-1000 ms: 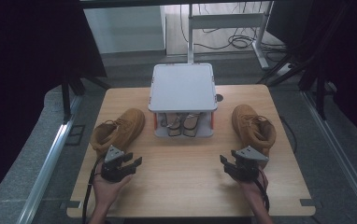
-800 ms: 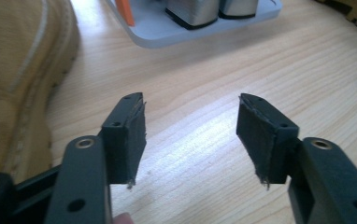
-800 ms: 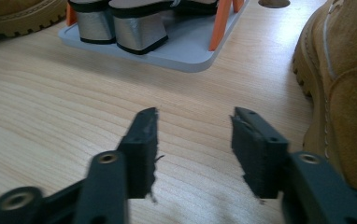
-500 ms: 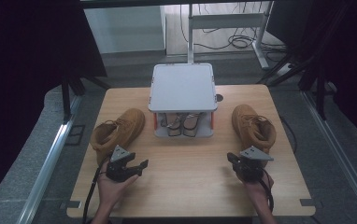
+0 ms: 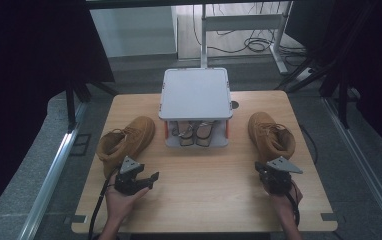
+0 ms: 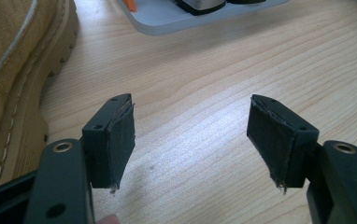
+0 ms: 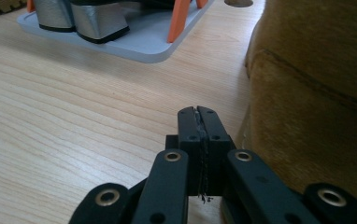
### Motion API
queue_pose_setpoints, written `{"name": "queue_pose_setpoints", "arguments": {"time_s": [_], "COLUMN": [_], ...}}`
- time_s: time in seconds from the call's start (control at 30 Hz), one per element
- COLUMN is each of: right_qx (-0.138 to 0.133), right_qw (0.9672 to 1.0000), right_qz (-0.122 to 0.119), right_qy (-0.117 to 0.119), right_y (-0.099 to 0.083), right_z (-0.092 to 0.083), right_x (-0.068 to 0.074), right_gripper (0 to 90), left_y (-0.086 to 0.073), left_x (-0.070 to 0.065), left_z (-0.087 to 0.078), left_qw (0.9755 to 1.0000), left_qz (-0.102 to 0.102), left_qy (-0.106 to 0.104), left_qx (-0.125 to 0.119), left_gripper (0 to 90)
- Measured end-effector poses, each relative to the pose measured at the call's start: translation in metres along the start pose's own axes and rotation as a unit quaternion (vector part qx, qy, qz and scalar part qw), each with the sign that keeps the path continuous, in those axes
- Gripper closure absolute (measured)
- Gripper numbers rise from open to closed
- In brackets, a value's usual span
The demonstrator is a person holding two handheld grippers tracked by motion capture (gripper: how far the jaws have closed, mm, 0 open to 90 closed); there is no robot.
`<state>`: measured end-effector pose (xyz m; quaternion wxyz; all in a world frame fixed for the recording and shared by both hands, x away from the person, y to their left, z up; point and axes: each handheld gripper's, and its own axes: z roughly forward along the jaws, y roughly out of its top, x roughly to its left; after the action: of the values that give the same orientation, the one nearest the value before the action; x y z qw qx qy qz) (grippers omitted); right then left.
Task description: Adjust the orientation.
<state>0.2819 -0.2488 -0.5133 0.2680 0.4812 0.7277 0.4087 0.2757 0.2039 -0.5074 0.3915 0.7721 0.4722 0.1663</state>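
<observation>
Resting low by the boots, left hand-held gripper [image 5: 146, 179] spread, right hand-held gripper [image 5: 275, 176] pinched

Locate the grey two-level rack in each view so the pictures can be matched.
High view: the grey rack stands mid-table, between the left boot and the right boot.
Left gripper view: its base edge at top centre.
Right gripper view: its base at upper left.
Shared landmark: its orange posts.
</observation>
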Motion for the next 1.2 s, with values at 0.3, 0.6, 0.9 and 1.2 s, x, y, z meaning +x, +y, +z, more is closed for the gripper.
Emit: {"name": "queue_pose_setpoints", "arguments": {"time_s": [0.3,0.6,0.9,1.2], "right_qx": [-0.003,-0.005,-0.004,-0.011], "right_qw": [0.9998,0.9999,0.9996,0.9987], "right_qz": [0.014,0.015,0.026,0.048], "right_qy": [-0.010,0.003,-0.001,-0.013], "right_y": [-0.005,-0.009,-0.014,-0.021], "right_z": [-0.006,-0.010,-0.018,-0.030], "right_x": [-0.012,-0.017,-0.026,-0.044], "right_gripper": [89.2,89.2,89.3,89.3], "left_y": [-0.001,-0.002,-0.003,-0.003], "left_x": [0.002,0.002,0.004,0.004], "left_z": [0.001,0.002,0.003,0.005], "left_qw": [1.0000,1.0000,1.0000,0.9999], "left_qz": [0.000,0.001,0.000,0.001], "left_qy": [0.001,0.002,0.003,0.004], "left_qx": [0.004,0.006,0.007,0.012], "left_gripper": [32.5,32.5,32.5,32.5]}}
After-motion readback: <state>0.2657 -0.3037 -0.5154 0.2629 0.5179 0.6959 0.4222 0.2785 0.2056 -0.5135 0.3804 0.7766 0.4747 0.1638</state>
